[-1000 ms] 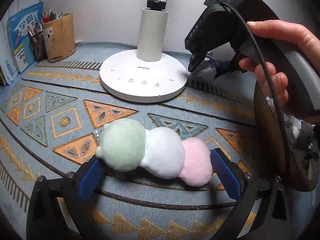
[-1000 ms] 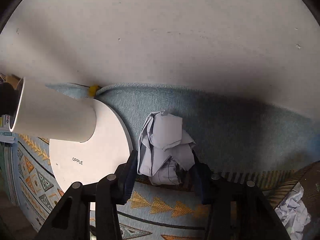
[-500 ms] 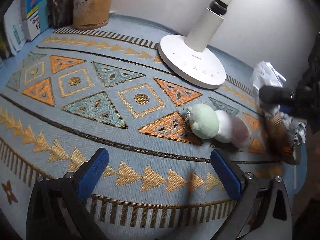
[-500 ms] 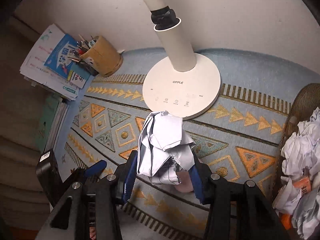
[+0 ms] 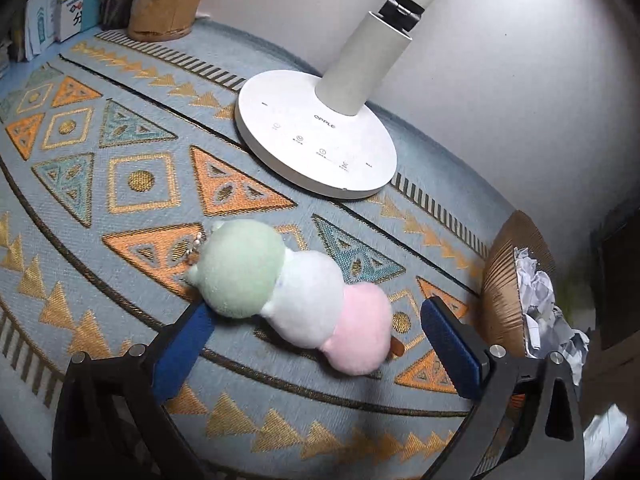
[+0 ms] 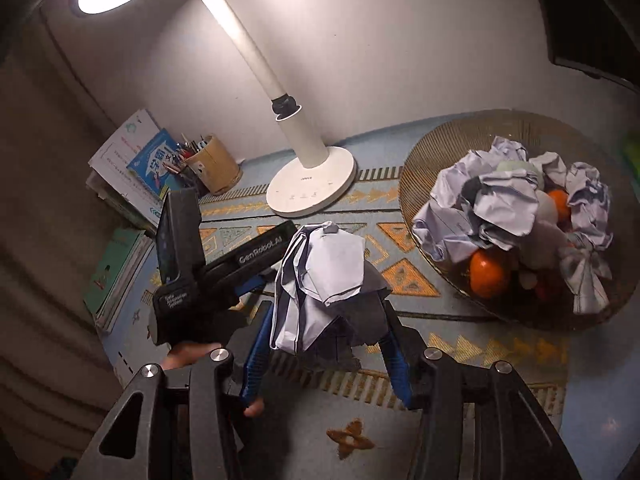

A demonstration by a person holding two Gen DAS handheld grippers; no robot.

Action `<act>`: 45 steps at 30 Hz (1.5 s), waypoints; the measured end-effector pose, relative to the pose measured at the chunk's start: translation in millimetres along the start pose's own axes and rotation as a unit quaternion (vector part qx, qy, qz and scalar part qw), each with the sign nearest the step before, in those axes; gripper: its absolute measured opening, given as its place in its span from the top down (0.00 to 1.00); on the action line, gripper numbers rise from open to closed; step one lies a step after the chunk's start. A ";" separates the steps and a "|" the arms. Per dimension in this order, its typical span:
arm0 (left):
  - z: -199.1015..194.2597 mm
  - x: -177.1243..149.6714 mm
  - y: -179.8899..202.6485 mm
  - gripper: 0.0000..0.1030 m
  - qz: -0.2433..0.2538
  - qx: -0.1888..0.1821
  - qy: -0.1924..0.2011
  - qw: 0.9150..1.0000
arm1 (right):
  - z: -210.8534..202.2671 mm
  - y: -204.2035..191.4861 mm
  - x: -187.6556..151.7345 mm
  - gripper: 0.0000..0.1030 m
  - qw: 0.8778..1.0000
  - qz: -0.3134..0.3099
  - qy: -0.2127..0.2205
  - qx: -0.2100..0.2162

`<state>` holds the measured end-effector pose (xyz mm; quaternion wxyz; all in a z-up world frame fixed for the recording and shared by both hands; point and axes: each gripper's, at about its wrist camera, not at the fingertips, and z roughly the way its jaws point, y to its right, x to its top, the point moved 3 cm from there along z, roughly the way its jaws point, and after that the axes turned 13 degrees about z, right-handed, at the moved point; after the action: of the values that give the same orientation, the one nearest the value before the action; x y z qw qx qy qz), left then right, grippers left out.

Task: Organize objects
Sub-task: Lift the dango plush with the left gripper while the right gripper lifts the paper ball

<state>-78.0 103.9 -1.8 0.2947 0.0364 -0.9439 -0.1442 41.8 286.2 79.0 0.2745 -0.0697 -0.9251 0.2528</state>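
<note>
Left wrist view: the left gripper (image 5: 316, 344) stood with its blue pads wide apart, gripping nothing. Between them on the patterned table mat (image 5: 132, 184) lay a three-ball plush toy (image 5: 296, 292), green, white and pink in a row; its green end sat just over the left pad, and the pink end was clear of the right pad. Beyond it stood the white lamp base (image 5: 316, 148). A woven basket (image 5: 504, 292) with crumpled paper sat at the right edge, and a pen holder (image 5: 168, 0) and books stood at the far left.

Right wrist view: the right gripper (image 6: 326, 344) was clamped narrowly on a crumpled paper ball (image 6: 324, 276), held above the mat. The basket (image 6: 424, 168) lay to the right, holding crumpled paper and orange fruit (image 6: 488, 276). The left gripper (image 6: 224, 280) showed at the left, in a hand (image 6: 188, 354).
</note>
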 end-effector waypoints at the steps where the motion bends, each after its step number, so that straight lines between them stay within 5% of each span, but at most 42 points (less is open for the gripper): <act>1: 3.6 1.1 5.6 0.01 0.019 0.023 0.006 1.000 | -0.3 6.4 -2.0 0.52 1.000 0.004 -0.002 -0.002; 3: 13.9 5.1 17.6 0.05 0.059 0.050 0.007 0.997 | 1.0 15.6 -5.3 0.52 1.000 0.007 -0.007 -0.008; 7: 14.0 5.0 27.2 0.40 0.164 0.048 0.019 0.985 | 2.9 28.3 -10.6 0.52 1.000 0.016 -0.016 0.006; 13: -5.8 -4.0 5.8 0.44 0.206 -0.128 0.000 0.970 | 9.7 33.1 -20.3 0.52 0.999 0.021 -0.025 0.035; 17: -39.2 -10.2 -7.7 0.44 0.255 -0.199 -0.023 0.946 | 21.8 22.5 -28.5 0.52 0.998 0.009 -0.046 0.050; 20: -50.0 -18.9 -7.2 0.42 0.322 -0.178 -0.050 0.929 | 39.3 10.8 -35.0 0.51 0.997 -0.019 -0.046 0.054; 23: -35.5 -23.3 -9.6 0.38 0.352 -0.130 -0.080 0.923 | 67.8 7.3 -40.3 0.51 0.998 -0.053 -0.020 -0.008; 27: -28.9 -24.5 -17.9 0.30 0.342 -0.089 -0.077 0.932 | 88.5 13.6 -46.6 0.51 0.993 -0.084 0.019 -0.075; 33: -51.3 -28.6 -26.8 0.23 0.270 -0.092 -0.065 0.956 | 82.8 22.1 -41.9 0.51 0.993 -0.074 0.051 -0.069; 37: -55.7 -40.1 -15.3 0.06 0.226 -0.031 -0.020 0.973 | 85.8 27.0 -41.0 0.51 0.994 -0.063 0.039 -0.075; 41: -29.2 -52.5 0.6 0.08 0.233 0.046 -0.037 0.971 | 81.4 32.2 -41.7 0.43 0.995 -0.052 0.041 -0.074; 45: -27.7 -58.4 -0.1 0.34 0.270 0.053 -0.039 0.960 | 73.6 35.6 -40.0 0.32 0.996 -0.039 0.050 -0.058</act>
<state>-14.1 105.9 -11.9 0.2830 -0.2104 -0.9357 -0.0102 35.0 274.6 -11.0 0.3256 -0.0621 -0.9254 0.1838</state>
